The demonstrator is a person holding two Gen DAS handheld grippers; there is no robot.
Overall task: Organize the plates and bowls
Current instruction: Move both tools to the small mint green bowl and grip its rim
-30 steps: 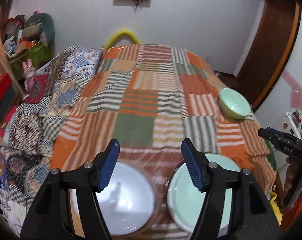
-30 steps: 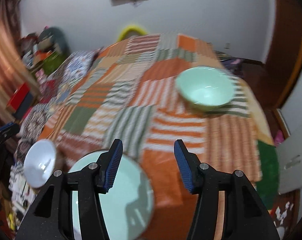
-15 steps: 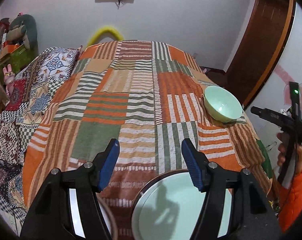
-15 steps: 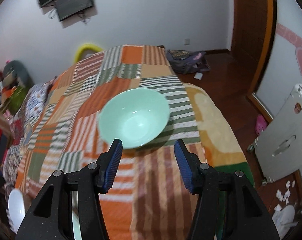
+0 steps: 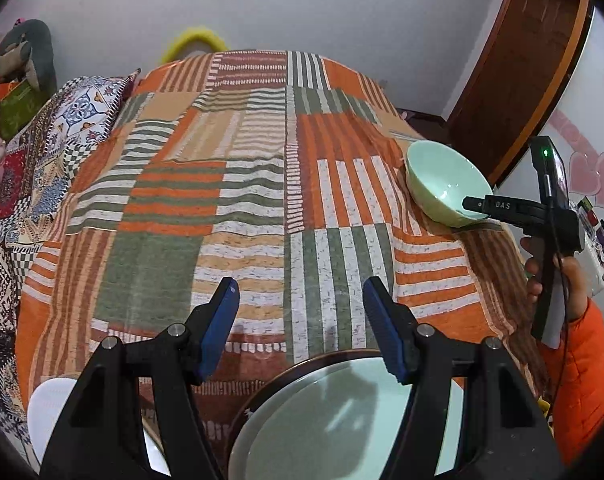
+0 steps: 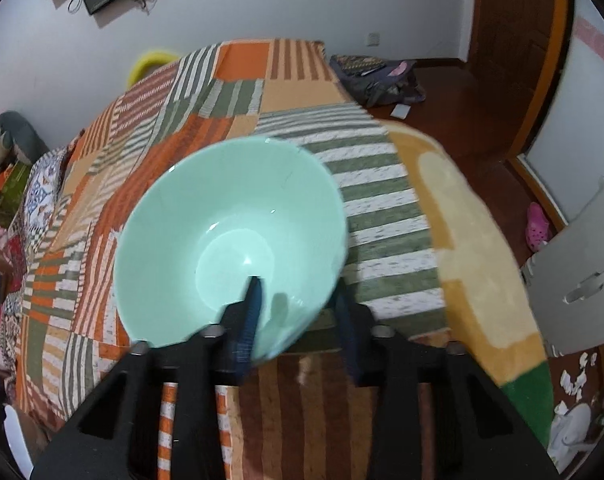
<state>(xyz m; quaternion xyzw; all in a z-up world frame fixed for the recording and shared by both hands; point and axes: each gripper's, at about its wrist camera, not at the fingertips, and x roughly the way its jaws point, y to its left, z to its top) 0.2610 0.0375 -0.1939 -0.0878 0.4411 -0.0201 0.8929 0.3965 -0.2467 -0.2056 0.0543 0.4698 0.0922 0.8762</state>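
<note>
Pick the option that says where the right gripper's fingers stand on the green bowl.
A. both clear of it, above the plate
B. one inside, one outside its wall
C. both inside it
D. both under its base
B: in the right wrist view the right gripper straddles the green bowl's near wall, one finger inside, the other outside.

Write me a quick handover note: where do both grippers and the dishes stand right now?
Right gripper: jaws have just been closing astride the green bowl's near wall, one finger inside, one outside; firm grip not confirmed.
Left gripper: open, empty, over the green plate's far rim.
White bowl: left of the plate, on the blanket.
Done: nothing stacked.
Left: secure the bowl, group the dishes.
</note>
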